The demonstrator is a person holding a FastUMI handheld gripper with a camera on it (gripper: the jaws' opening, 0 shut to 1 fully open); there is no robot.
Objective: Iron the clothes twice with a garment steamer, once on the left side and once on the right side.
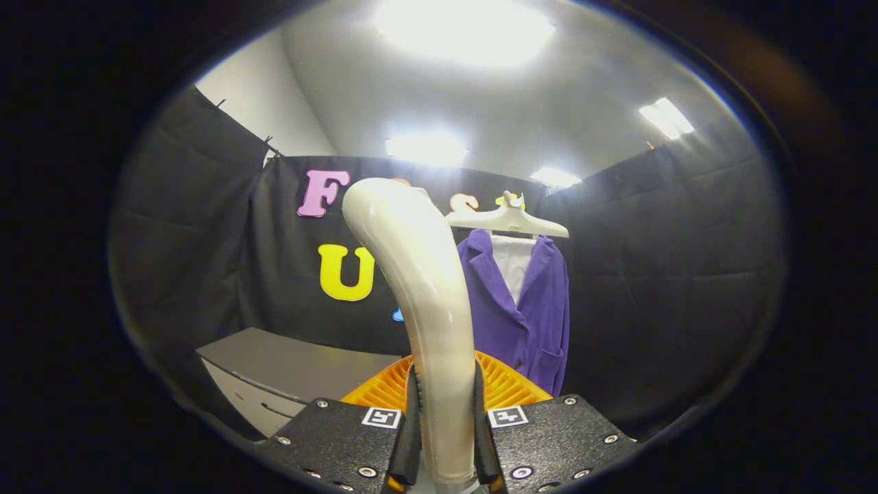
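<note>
Against the black cloth wall hangs a soft purple jacket [525,309]; my gripper [444,439] clamps the smooth, slippery cream steamer handle [422,288] low.

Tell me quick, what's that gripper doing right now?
Gripper: shut on the steamer handle, both fingers pressing its sides, purple jacket hanging beyond.

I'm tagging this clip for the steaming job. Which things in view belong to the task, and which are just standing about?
Belongs to the job:
- garment steamer, its handle clamped between the tongs
- purple jacket beyond the steamer
- white hanger holding the jacket

Just standing about:
- grey cabinet beside the tongs
</note>
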